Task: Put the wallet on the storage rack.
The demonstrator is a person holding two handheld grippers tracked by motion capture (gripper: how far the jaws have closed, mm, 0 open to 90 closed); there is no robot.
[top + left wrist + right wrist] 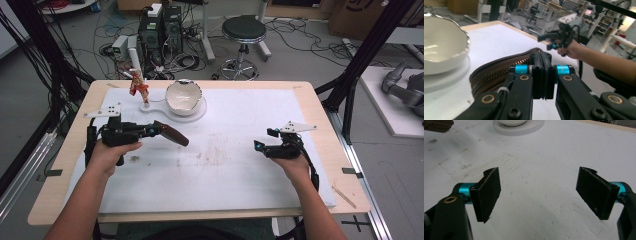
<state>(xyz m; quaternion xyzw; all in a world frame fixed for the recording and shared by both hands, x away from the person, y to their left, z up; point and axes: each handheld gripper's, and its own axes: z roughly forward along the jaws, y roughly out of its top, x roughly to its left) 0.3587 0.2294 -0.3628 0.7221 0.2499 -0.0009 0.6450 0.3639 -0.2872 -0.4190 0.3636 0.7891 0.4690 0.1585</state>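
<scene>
A brown zippered pouch [172,134] hangs just above the white mat, pinched at one end by my left gripper [155,130], which is shut on it. From the left gripper view the pouch [499,71] runs off to the left with its zipper showing, the black jaws of my left gripper [543,75] pressed together on its edge. My right gripper [260,146] rests low at the right of the mat, jaws wide apart. In its own view my right gripper [541,192] stands open over bare mat with nothing between the pads.
A white bowl [183,96] sits on a round white base [199,114] at the back of the mat, beside a small red and gold figurine [138,87]. The bowl [441,47] is close to the pouch's left. The wooden table edge [65,150] frames the mat.
</scene>
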